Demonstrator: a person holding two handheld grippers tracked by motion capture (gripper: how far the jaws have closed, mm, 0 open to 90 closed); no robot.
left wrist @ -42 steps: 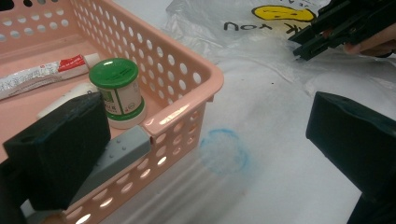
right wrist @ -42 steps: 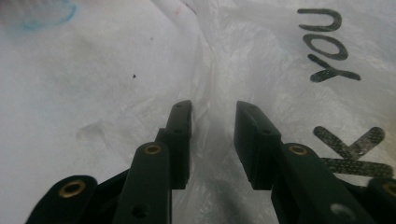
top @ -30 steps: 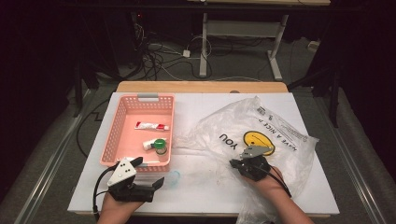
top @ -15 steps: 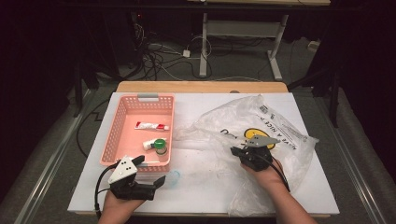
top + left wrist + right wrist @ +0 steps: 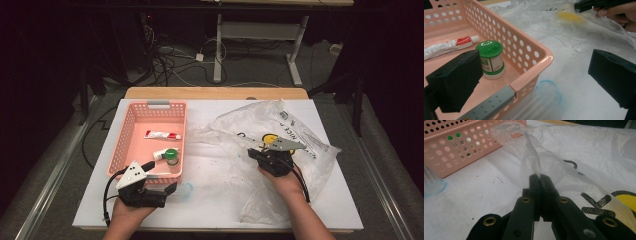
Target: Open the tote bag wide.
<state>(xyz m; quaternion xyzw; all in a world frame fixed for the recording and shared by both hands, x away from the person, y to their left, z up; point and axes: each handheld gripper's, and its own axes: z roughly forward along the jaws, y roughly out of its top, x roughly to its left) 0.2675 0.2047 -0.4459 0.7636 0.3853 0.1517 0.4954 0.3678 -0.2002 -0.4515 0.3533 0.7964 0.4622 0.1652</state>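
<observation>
Plastic bag, clear with black lettering and a yellow round print, lies crumpled across the right half of the white bench, its loose left edge reaching toward the pink basket. The right tool sits over the bag's middle, near the yellow print, held in the person's right hand. In the right gripper view its two black jaws are pressed together on a twisted fold of the film, which rises from the tips in a thin strand, pulled up off the bench.

The left tool rests at the near left of the bench, just in front of the basket's near wall, held in the left hand. In the left gripper view its jaws stand wide apart with nothing between the pads; one pad sits before the basket's corner, the other over bare bench.

Inside the basket lie a white tube with a red end and a small white bottle with a green cap, near each other. A faint blue ring marks the bench just beside the basket's near corner.
</observation>
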